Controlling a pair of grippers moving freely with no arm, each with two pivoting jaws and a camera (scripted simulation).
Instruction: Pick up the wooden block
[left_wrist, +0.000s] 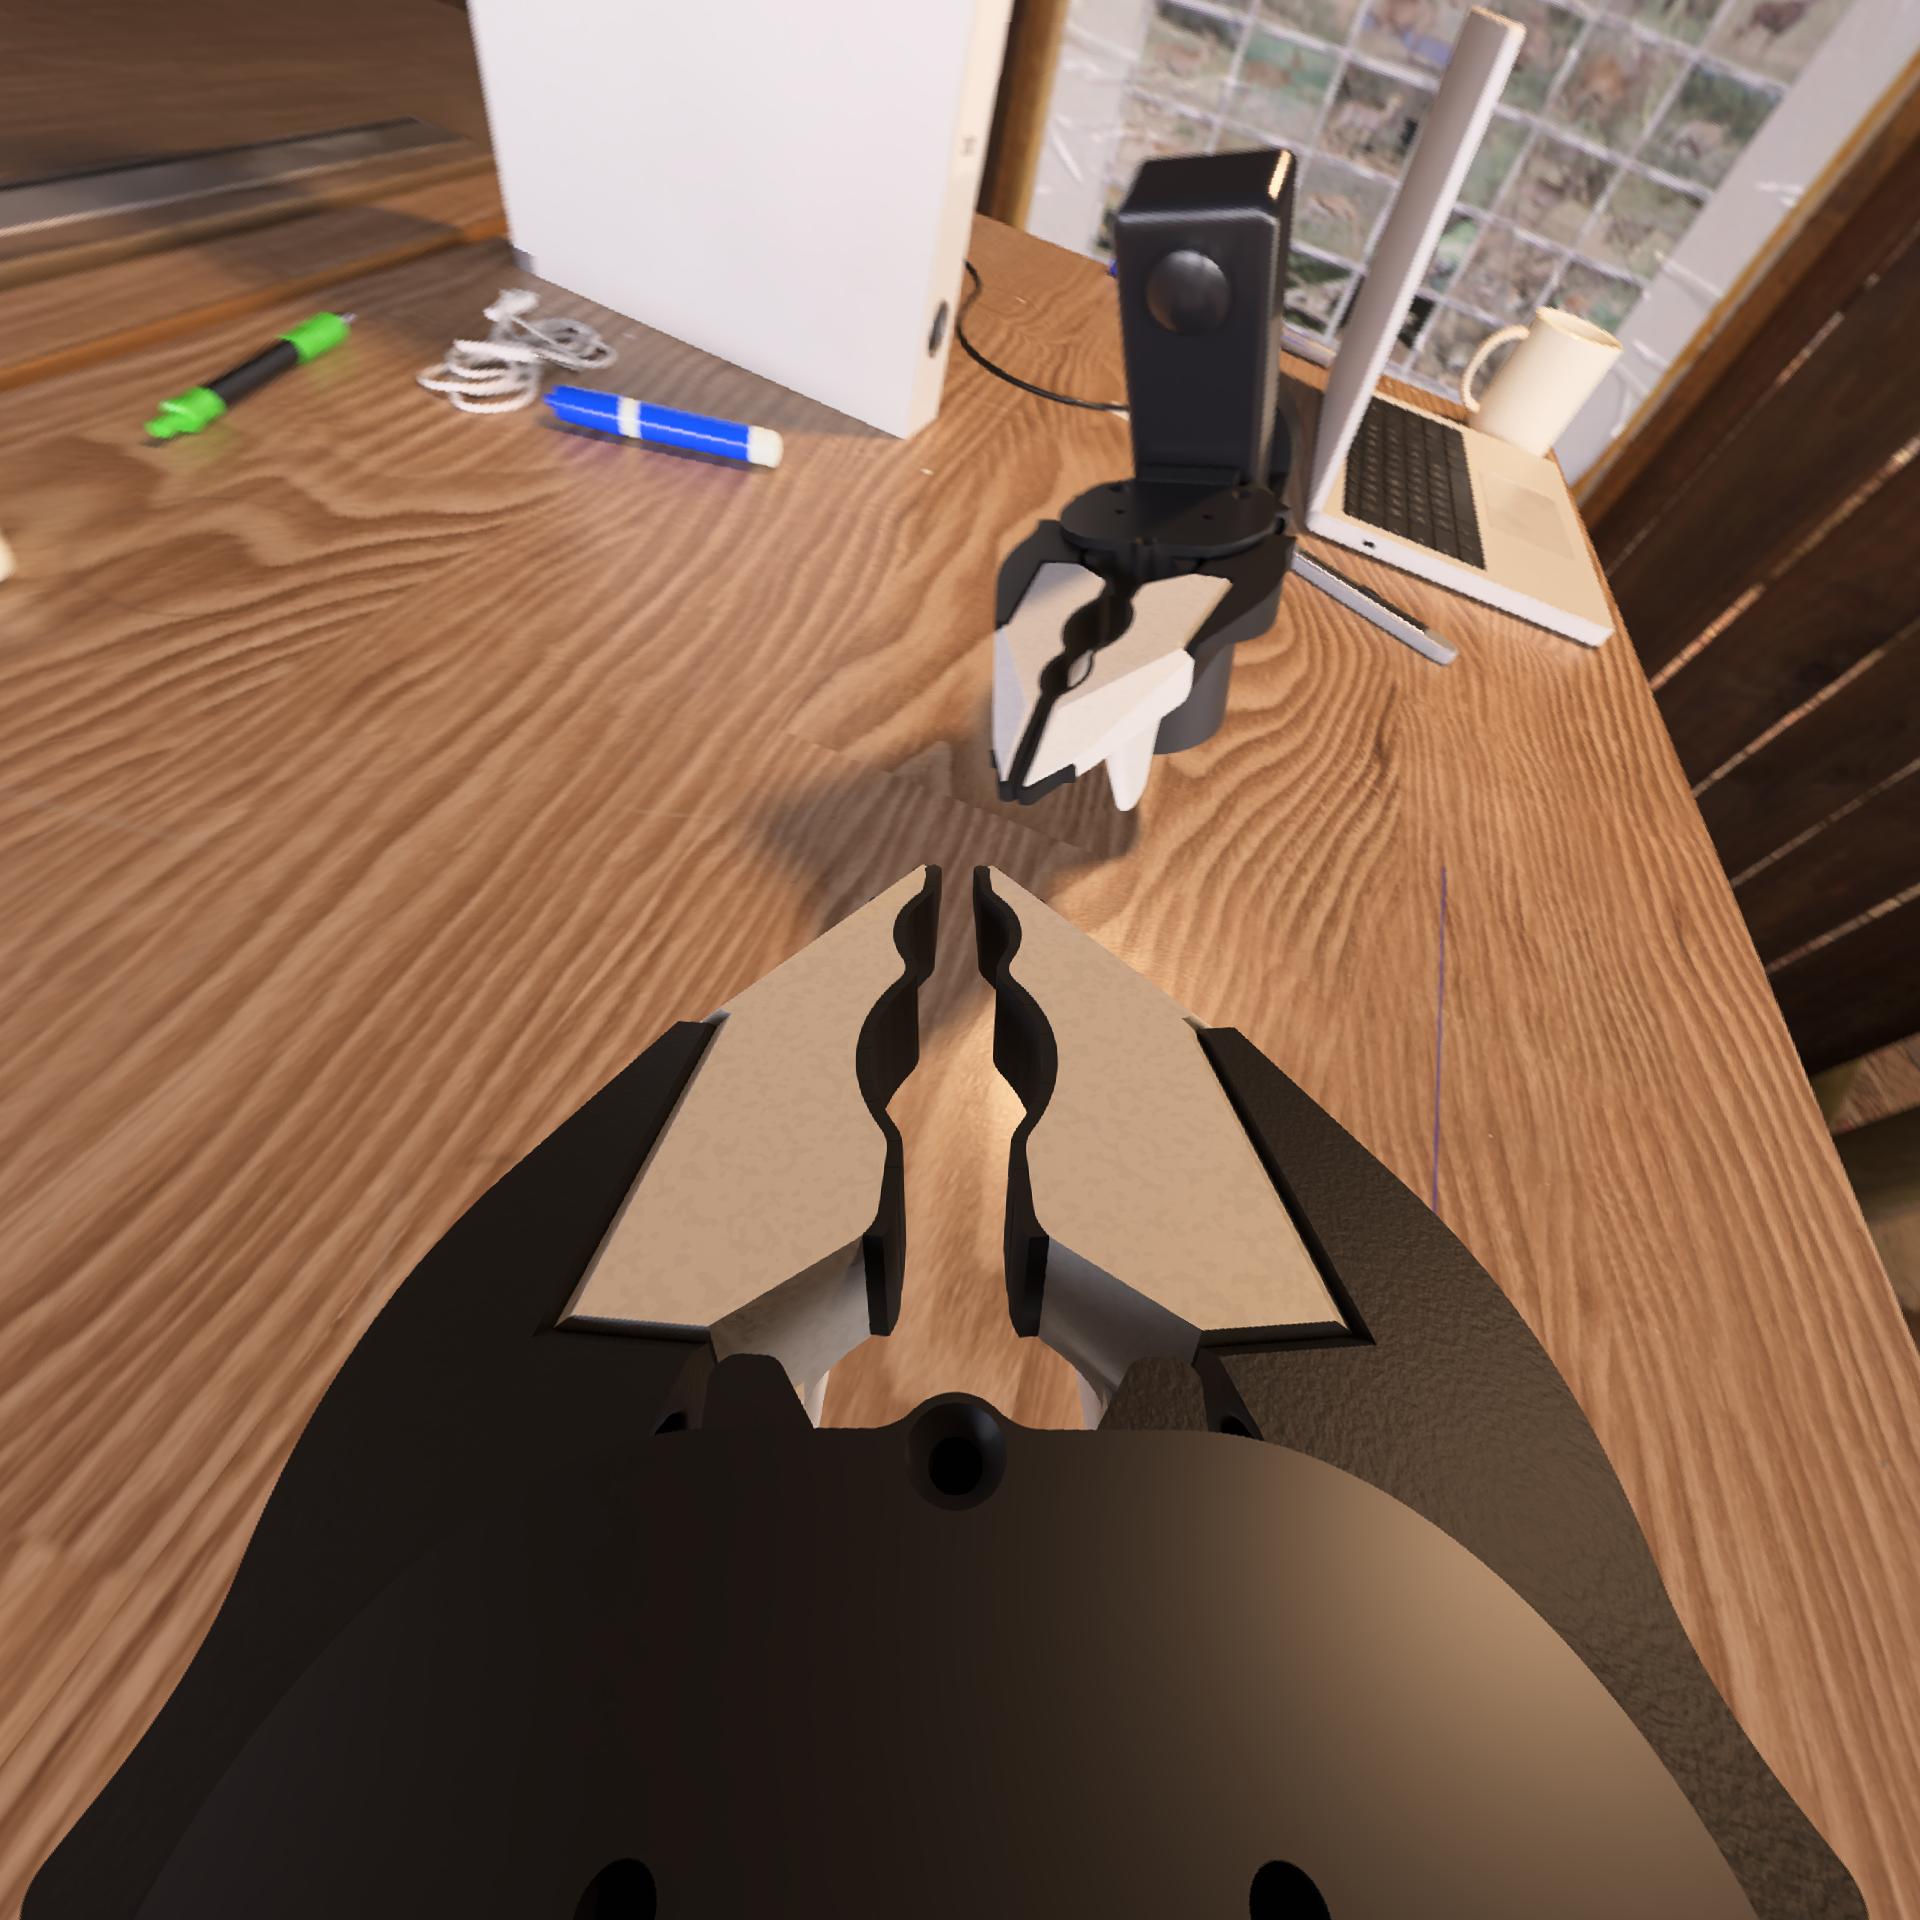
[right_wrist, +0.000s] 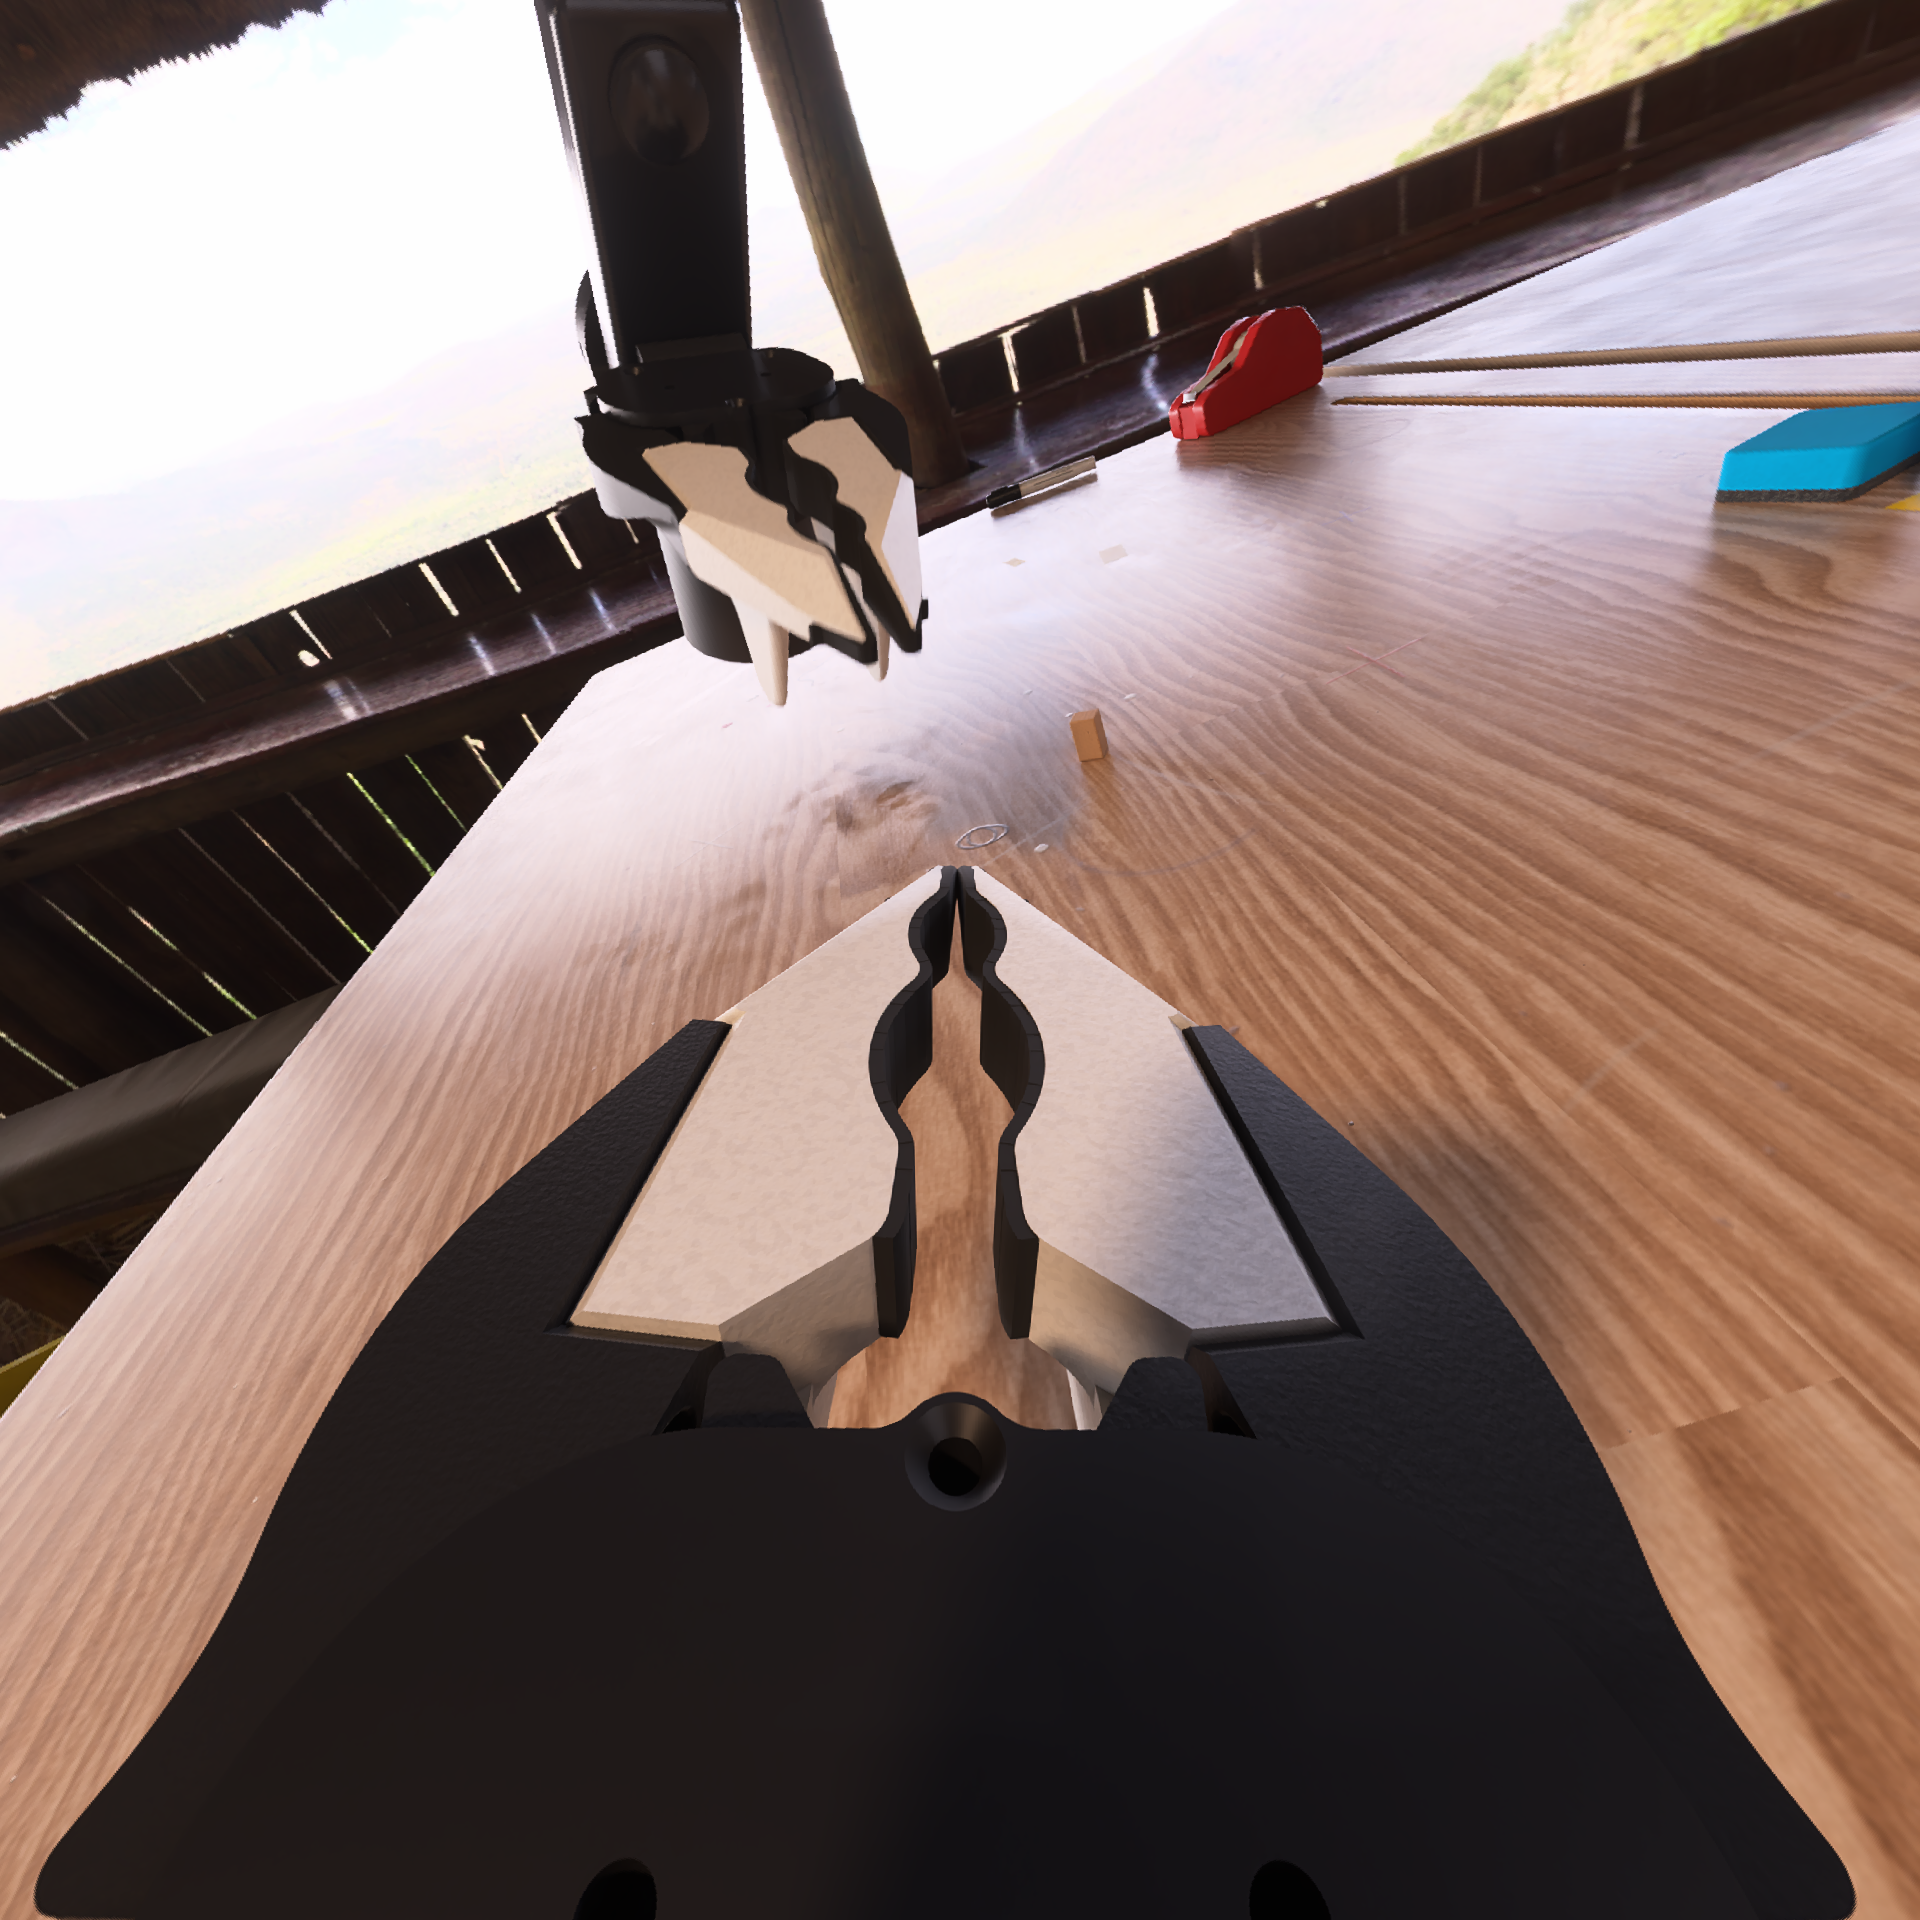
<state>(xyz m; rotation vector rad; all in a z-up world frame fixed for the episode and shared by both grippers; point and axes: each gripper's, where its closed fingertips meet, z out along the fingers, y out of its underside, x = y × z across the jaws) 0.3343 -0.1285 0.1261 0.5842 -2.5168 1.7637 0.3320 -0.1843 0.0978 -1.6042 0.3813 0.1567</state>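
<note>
A small pale wooden block stands on the wooden table, seen only in the right wrist view. It is ahead and a little right of my right gripper, whose fingertips are closed together and hold nothing. My left gripper hovers above the table to the block's left, apart from it. In the left wrist view my left gripper shows a narrow gap between its tips and is empty. The right gripper faces it, tips shut, just above the table.
A white upright box, blue marker, green marker, coiled white cable, open laptop and mug lie around. A red tape dispenser, blue eraser and pen sit farther off.
</note>
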